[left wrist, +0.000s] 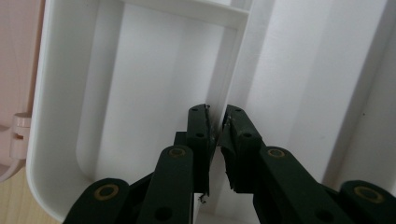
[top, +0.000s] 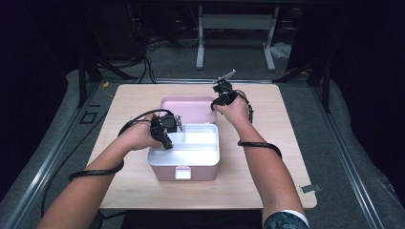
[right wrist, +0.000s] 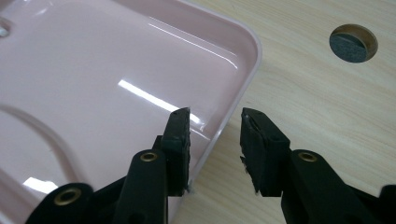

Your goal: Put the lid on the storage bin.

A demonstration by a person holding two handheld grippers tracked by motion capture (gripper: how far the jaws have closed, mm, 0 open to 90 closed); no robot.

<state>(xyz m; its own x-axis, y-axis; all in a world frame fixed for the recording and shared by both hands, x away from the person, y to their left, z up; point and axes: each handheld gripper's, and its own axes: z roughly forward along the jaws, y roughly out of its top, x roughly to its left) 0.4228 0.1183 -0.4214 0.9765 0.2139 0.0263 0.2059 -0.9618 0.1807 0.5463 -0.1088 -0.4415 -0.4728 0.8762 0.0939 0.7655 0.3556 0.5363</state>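
High view: pink plastic storage box (top: pixel 184 172) sits mid-table on the pale wood tabletop (top: pixel 282 157), its pink hinged lid (top: pixel 187 107) flipped open and lying flat behind it. A white compartmented insert tray (top: pixel 200 152) sits in the box. Left gripper (top: pixel 175 125) is down in the tray's rear-left part; right gripper (top: pixel 216 91) hangs off the lid's rear-right corner.

Left gripper view: jaws nearly together, clamped on the thin white divider wall (left wrist: pixel 231 70) between two tray compartments; pads press it from both sides. Pink hinge tab (left wrist: pixel 17 135) at far left.

Right gripper view: jaws part open w/ nothing between them. One fingertip (right wrist: pixel 180 128) is over the lid's glossy inside, the other over bare wood just past the lid's rim; no contact with the rim that I can see. Round cable hole (right wrist: pixel 352 43) in tabletop beyond.

Step, by my read: lifting the insert tray out by its divider, w/ the right side near the lid, maybe to steady it. Next move needs a straight, level pull up so the tray clears the box walls w/o tipping; thin-wall grip could slip or twist.
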